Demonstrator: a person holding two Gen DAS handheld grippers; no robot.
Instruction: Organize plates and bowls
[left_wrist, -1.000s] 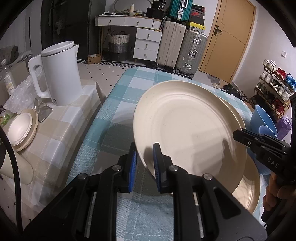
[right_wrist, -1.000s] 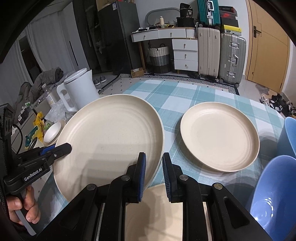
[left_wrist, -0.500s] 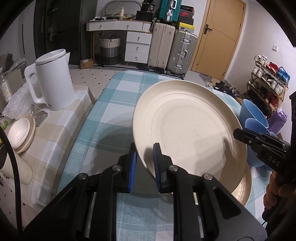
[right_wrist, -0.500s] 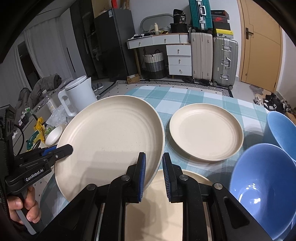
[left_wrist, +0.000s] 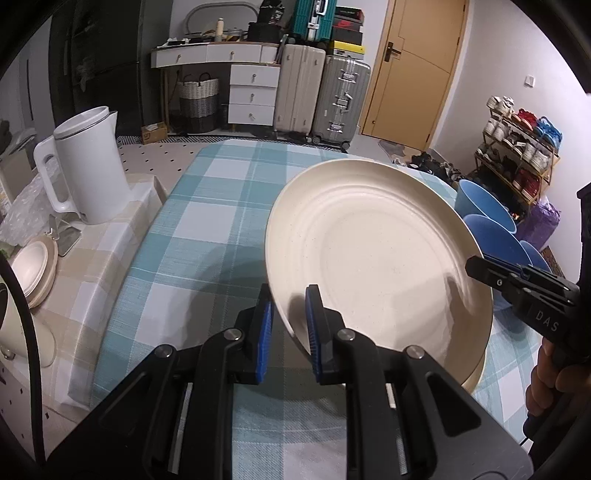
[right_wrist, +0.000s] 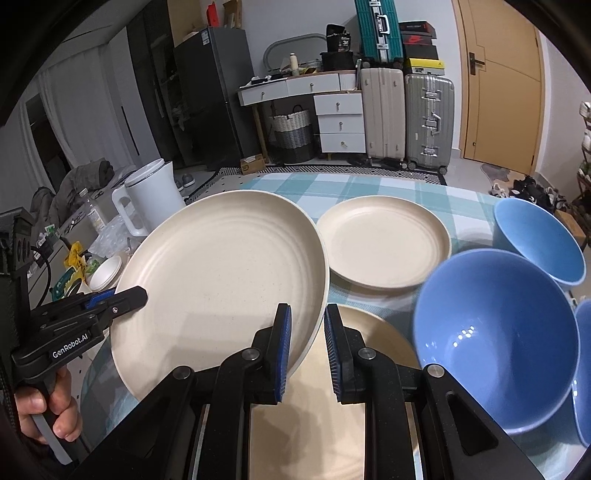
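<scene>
Both grippers pinch the same large cream plate (left_wrist: 373, 251) by opposite edges: the left gripper (left_wrist: 289, 325) has its blue pads clamped on the rim nearest its camera, and the right gripper (right_wrist: 307, 345) grips the rim on the other side, so the plate hangs tilted above the teal checked tablecloth (left_wrist: 207, 221). Taking that held plate as the landmark, a second cream plate (right_wrist: 373, 347) lies on the cloth directly beneath it, showing under its lower edge, and a third cream plate (right_wrist: 384, 247) sits flat on the cloth just beyond it in the right wrist view. To the right of the held plate, a large blue bowl (right_wrist: 495, 343) stands close by, with another blue bowl (right_wrist: 539, 243) behind that one and a third just showing at the frame edge. Well to the left of the held plate, a white electric kettle (left_wrist: 85, 170) stands on a side table covered in beige check, with a small stack of cream dishes (left_wrist: 33, 266) nearer the camera.
</scene>
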